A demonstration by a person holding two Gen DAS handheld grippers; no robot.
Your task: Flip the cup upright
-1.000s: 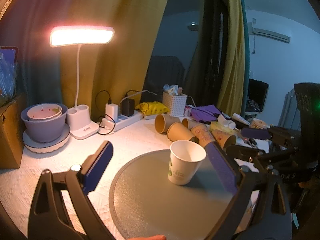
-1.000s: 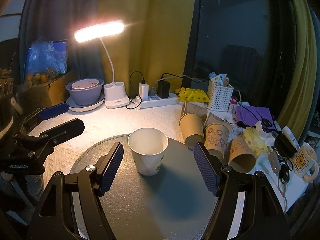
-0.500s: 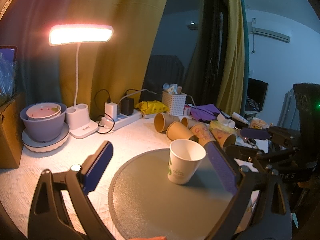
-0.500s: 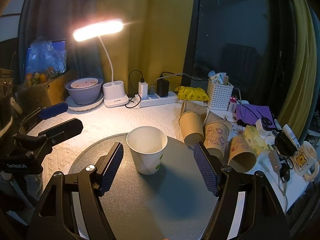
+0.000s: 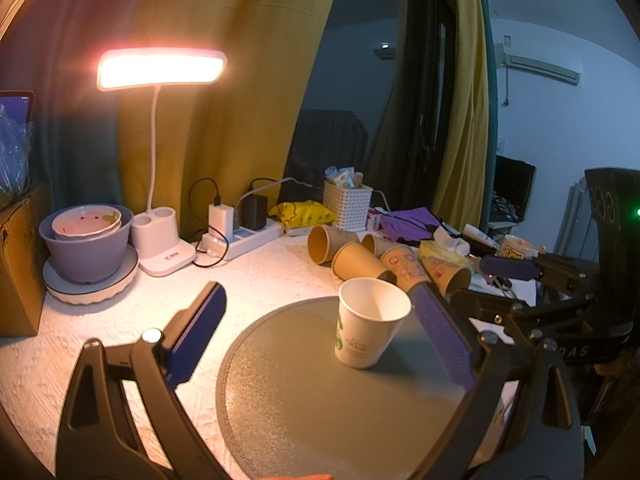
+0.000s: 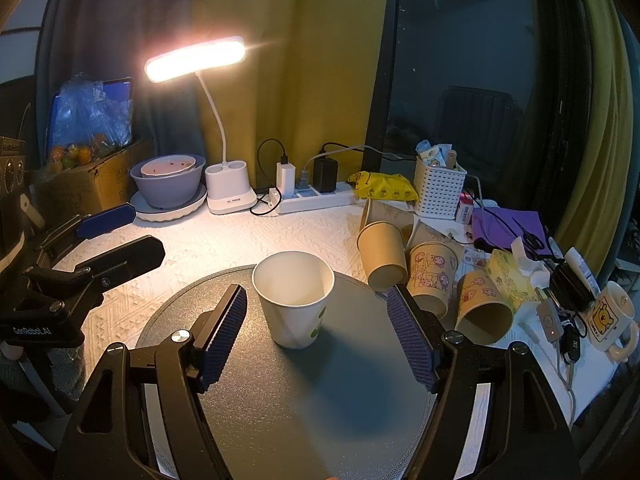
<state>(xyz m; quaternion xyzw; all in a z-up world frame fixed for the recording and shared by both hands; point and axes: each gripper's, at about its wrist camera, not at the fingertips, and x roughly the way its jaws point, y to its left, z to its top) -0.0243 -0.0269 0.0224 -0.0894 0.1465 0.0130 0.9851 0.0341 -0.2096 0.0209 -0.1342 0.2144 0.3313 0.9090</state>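
A white paper cup with green print (image 5: 368, 324) (image 6: 294, 292) stands upright, mouth up, on a round grey mat (image 5: 320, 400) (image 6: 320, 400). My left gripper (image 5: 320, 308) is open and empty, its blue pads wide apart; the cup stands just inside the right pad. My right gripper (image 6: 316, 304) is open and empty, and the cup stands a little beyond its tips, nearer the left pad. Each gripper shows in the other's view, the right one (image 5: 520, 276) and the left one (image 6: 116, 236).
Several brown paper cups (image 5: 360, 260) (image 6: 400, 264) lie on their sides behind the mat. A lit desk lamp (image 6: 230, 184), a purple bowl on a plate (image 6: 168, 184), a power strip (image 6: 316, 200), a white basket (image 6: 438, 190) and a mug (image 6: 608, 316) crowd the white cloth.
Both views have shifted only slightly, as if the grippers drew back a touch. The cup stays upright on the mat and both grippers stay open.
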